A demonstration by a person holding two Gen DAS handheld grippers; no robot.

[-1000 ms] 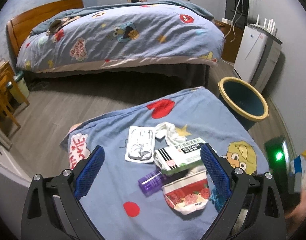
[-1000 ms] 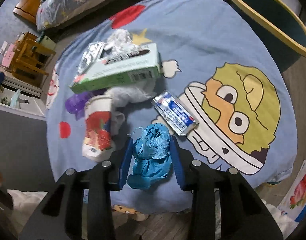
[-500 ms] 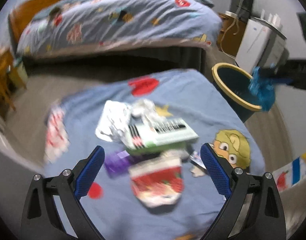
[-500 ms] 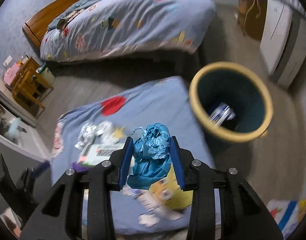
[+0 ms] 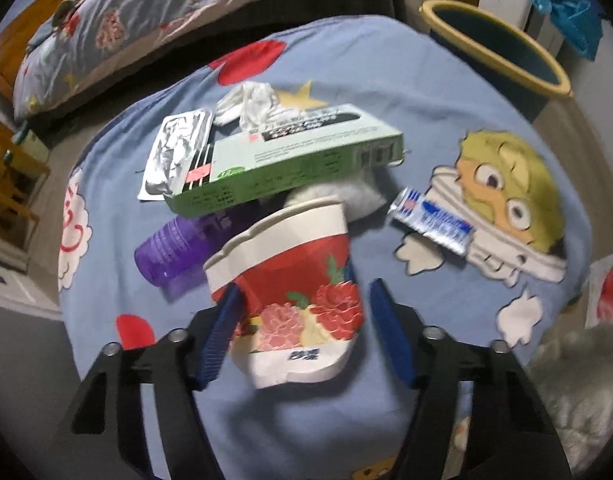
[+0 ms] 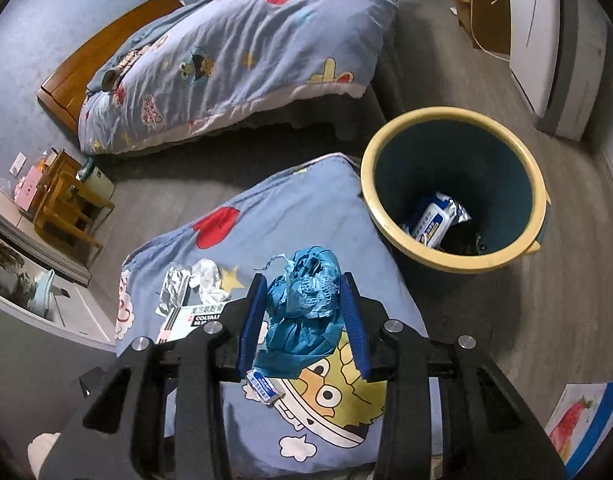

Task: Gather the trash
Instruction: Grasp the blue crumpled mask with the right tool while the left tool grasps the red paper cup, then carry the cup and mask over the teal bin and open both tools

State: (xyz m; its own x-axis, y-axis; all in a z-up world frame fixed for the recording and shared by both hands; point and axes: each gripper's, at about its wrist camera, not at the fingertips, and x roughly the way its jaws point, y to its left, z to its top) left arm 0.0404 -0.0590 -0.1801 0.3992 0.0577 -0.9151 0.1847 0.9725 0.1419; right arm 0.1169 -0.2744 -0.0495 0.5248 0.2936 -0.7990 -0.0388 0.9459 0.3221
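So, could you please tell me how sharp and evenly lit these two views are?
Left wrist view: slightly soft, the paper cup and green box smeared; fisheye bends the bin rim. Right wrist view: sharper, the blue wad crisp; dim corners in both.

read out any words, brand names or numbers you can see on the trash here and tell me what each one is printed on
"COSTALIN" (last letters uncertain): partly hidden green-and-white box, right wrist view.
Box's other print: too blurred.
Blue mark on crushed paper cup: unreadable.
Blue foil sachet: print unreadable.
Wipes pack in bin: too small.
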